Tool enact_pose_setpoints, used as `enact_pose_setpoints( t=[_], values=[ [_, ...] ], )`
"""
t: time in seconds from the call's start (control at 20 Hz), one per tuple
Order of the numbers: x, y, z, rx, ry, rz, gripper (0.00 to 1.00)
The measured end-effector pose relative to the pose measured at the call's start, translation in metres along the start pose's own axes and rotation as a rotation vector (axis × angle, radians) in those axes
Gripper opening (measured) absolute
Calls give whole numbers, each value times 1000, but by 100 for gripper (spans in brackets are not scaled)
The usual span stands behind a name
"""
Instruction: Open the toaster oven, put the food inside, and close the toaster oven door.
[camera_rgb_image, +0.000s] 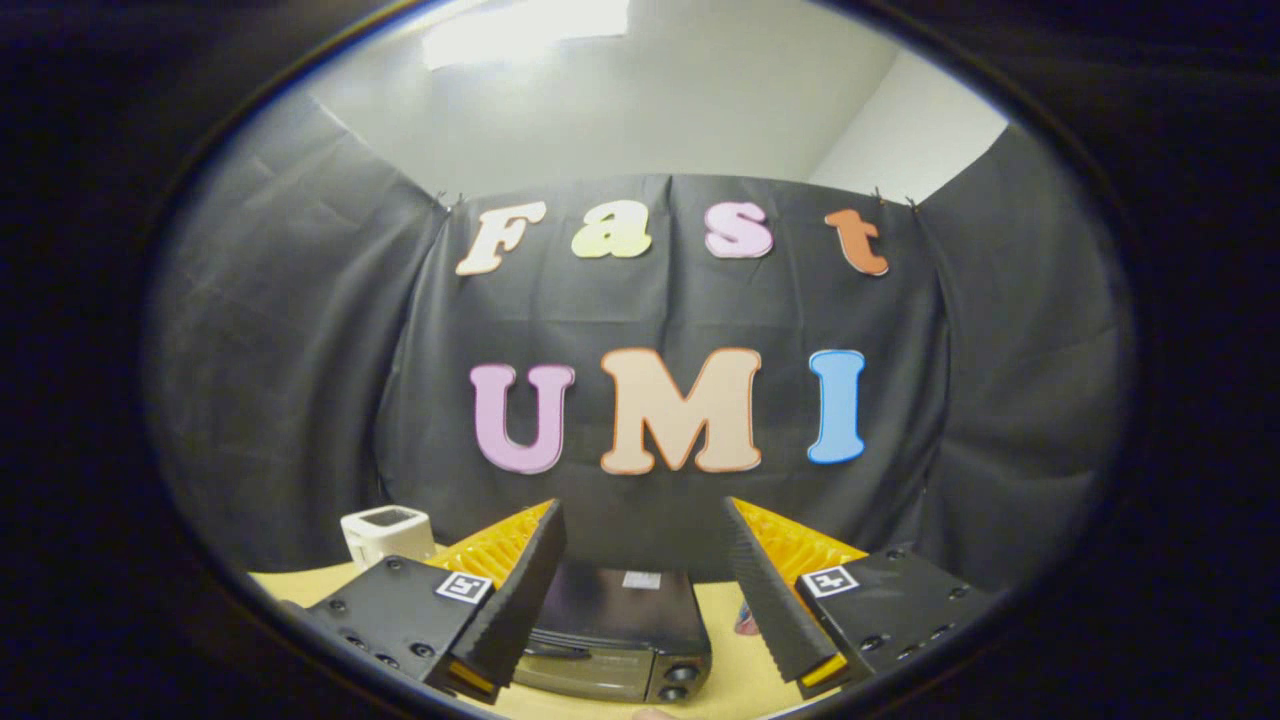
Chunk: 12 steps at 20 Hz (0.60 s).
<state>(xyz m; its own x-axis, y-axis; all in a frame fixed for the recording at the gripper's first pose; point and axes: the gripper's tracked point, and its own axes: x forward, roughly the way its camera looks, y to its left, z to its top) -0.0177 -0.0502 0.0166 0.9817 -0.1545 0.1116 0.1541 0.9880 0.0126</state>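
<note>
A black toaster oven (612, 635) stands on the yellow table (725, 680), seen from above between my two fingers. Its door looks closed, with a handle across the top front and two knobs (677, 682) on its right side. My gripper (645, 580) is open and held above and in front of the oven, with nothing between the fingers. A small piece of something reddish (745, 622) lies on the table just right of the oven, mostly hidden behind the right finger (775, 600).
A white box-shaped appliance (385, 533) stands on the table behind the left finger, near the black cloth wall. The cloth wall closes off the back and both sides of the booth.
</note>
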Motion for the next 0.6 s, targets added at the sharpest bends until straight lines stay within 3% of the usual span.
enact_pose_setpoints(
  t=[0.25,0.6],
  values=[
    [3,-31,28,18,0,45,96],
    [7,-90,22,-54,-19,-8,96]
  ],
)
